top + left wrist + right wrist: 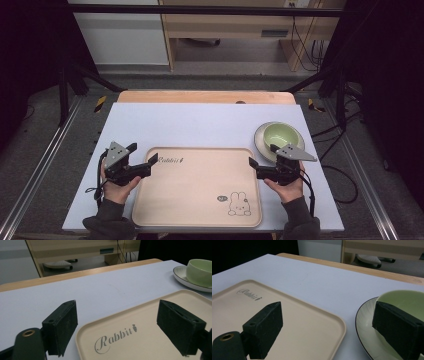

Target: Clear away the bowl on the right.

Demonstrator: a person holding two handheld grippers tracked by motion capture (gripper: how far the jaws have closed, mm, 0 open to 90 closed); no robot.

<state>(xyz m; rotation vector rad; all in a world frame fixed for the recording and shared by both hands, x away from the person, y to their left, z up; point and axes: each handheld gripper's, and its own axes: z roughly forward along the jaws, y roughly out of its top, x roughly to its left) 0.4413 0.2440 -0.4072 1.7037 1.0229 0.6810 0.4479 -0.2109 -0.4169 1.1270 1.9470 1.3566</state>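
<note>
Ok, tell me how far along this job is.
Nothing looks done yet: the tray is bare. The green bowl sits on its plate beside the tray. The left gripper and right gripper are open, holding nothing. Any moving of bowl and plate remains.

Black blocky tongs (141, 156) with grey three-cornered plates, trailing cables, seemingly dark grey sleeves (107, 215).

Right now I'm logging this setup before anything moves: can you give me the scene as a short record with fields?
surface: white table
tray: beige tray with rabbit print, nothing on it, centre front
bowl: green bowl on a white plate, beyond the tray's far right corner
left gripper: open, at the tray's far left corner, holding nothing
right gripper: open, between tray and plate, holding nothing
</note>
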